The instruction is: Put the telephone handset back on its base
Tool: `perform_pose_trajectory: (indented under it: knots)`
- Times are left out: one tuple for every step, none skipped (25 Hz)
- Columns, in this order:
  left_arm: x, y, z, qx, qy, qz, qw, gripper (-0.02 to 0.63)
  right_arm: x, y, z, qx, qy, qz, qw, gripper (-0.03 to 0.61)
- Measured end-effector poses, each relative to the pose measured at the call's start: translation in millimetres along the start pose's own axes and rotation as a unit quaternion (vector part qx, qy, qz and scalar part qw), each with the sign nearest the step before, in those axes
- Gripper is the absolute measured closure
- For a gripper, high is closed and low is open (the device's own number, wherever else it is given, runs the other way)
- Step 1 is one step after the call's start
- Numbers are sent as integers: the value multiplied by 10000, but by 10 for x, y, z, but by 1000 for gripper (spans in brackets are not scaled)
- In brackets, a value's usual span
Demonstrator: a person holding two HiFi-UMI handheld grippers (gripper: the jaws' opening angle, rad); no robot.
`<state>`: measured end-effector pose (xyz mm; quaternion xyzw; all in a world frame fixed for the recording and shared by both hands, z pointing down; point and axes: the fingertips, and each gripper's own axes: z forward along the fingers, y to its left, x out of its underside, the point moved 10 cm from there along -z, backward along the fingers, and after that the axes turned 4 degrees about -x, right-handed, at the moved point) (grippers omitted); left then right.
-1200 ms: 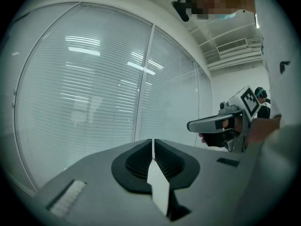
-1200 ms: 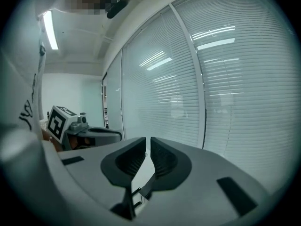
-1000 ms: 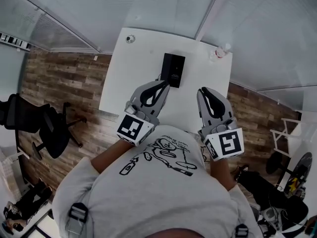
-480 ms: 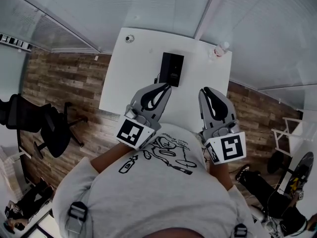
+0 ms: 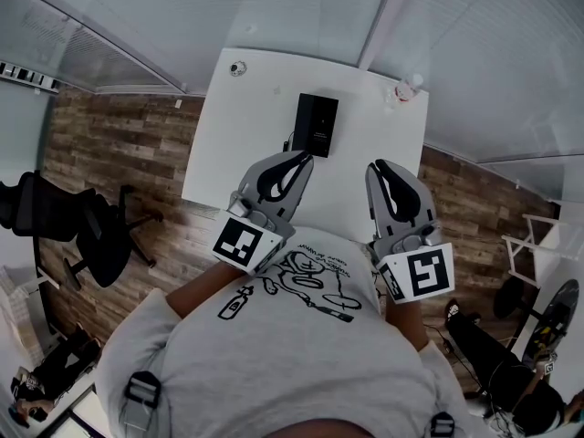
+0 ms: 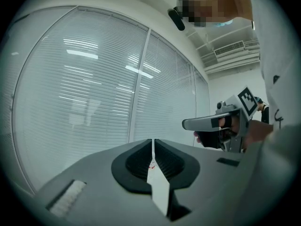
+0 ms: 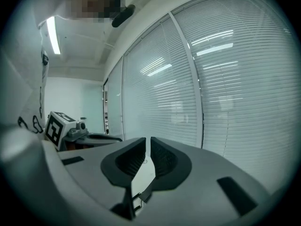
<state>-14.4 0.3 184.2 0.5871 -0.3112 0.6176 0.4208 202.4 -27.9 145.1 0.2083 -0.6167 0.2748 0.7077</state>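
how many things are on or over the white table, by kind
claws: 2 (left claw, right claw)
telephone: 1
small items at the far corners: 2 (small round item, small pale item with a reddish part)
total: 5

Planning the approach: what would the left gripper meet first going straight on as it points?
Probably the window blinds; the left gripper seems to aim over the telephone, though height is unclear.
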Motion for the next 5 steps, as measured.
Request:
perform_pose_trajectory:
  knots:
    - [2,-2,7,2,-29,-28,10000,597,0,-4,3,-8,1,-9,10000,551]
    - [4,-1,15,5,-42,-40,10000,597,-2,-10,6,-17,2,-18,10000,551]
    - [5,0,24,6,-45,-44,10000,597,-4,-19,10,-28,4,-26,10000,551]
    - [6,1,35,8,-44,-44,10000,597,-6,-28,12,-39,6,-32,10000,551]
    - [7,3,45,9,-41,-43,10000,597,-9,-38,15,-49,8,-37,10000,551]
